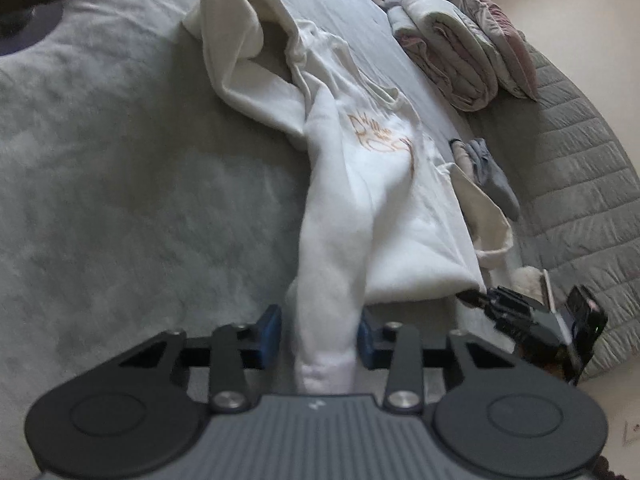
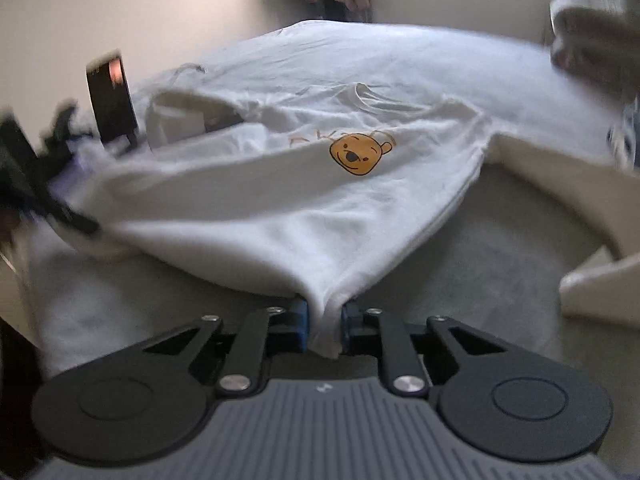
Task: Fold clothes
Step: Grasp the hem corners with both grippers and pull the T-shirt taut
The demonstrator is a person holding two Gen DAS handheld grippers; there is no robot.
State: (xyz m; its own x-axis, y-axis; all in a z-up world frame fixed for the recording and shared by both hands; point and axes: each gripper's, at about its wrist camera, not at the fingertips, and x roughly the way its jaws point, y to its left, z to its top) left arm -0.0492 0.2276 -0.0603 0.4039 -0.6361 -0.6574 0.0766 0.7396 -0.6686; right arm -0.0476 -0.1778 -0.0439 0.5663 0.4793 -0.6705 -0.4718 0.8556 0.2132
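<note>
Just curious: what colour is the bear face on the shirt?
Orange-yellow with black features, bear face clearest in the right wrist view.

Open grey bedspread (image 1: 120,184) runs from 7 to 11 o'clock of the left gripper (image 1: 320,336), with nothing lying on it. The white T-shirt (image 1: 360,184) fills the lane toward 12, bunched between the blue pads. Toward 1 to 2 o'clock a stack of folded quilts (image 1: 452,52), a pink pillow (image 1: 500,40) and small grey garments (image 1: 488,172) crowd the quilted bed edge (image 1: 580,184). The right gripper (image 1: 472,298) blocks 3 o'clock.
</note>
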